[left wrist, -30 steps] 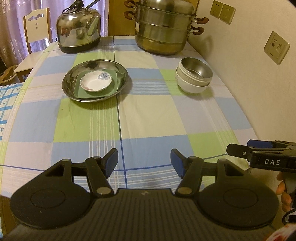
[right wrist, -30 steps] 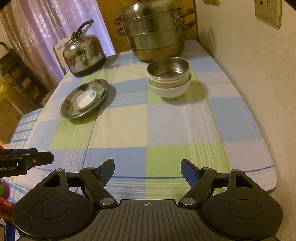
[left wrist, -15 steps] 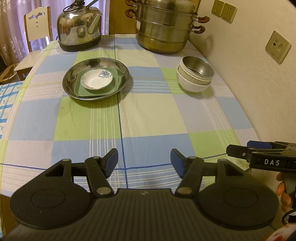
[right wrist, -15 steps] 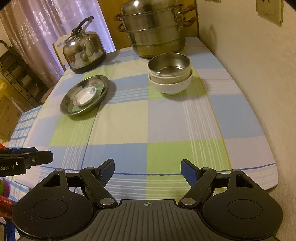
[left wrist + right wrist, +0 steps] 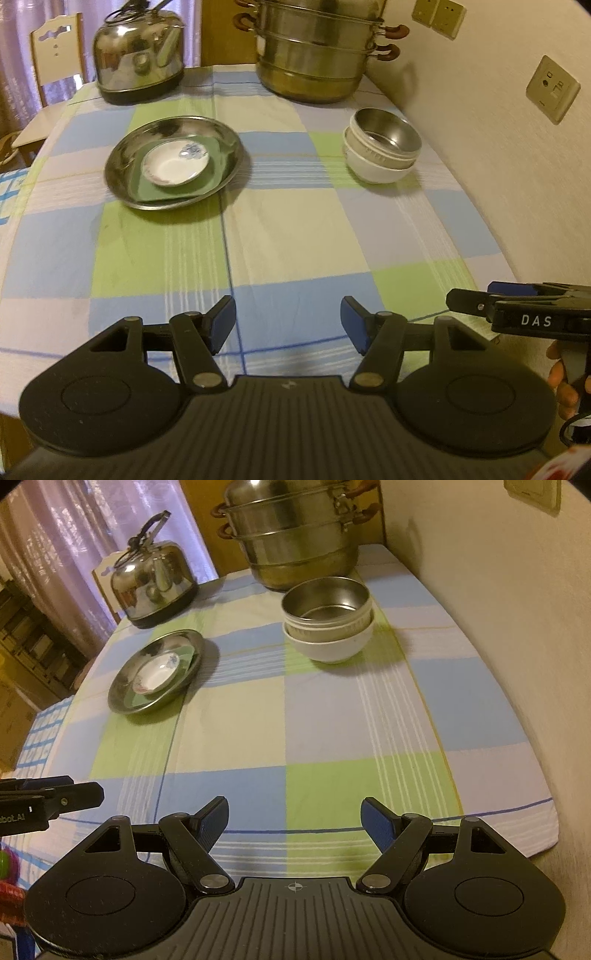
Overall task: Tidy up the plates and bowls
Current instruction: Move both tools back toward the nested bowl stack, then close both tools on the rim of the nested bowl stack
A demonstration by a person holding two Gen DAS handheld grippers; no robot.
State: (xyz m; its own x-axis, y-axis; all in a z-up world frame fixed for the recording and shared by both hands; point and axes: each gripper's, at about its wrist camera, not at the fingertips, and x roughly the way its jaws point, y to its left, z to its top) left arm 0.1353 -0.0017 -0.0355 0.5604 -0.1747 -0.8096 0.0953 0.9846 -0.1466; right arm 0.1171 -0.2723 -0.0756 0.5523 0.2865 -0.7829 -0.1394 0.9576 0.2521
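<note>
A steel plate (image 5: 122,184) (image 5: 123,696) sits at the table's middle left; a green square plate (image 5: 216,168) lies in it with a small white flowered dish (image 5: 173,166) (image 5: 155,674) on top. At the right, a steel bowl (image 5: 388,134) (image 5: 327,600) is nested in a ribbed white bowl, which sits in a plain white bowl (image 5: 376,171) (image 5: 328,646). My left gripper (image 5: 288,325) and right gripper (image 5: 293,823) are open and empty above the table's near edge, far from the dishes.
A steel kettle (image 5: 138,72) (image 5: 153,585) stands at the back left and a tiered steel steamer pot (image 5: 314,55) (image 5: 299,539) at the back middle. A wall (image 5: 498,147) runs along the table's right side. A chair (image 5: 55,55) stands behind the left corner.
Both grippers have shifted slightly nearer the dishes, which look a little closer. Nothing on the table has moved; both stay open.
</note>
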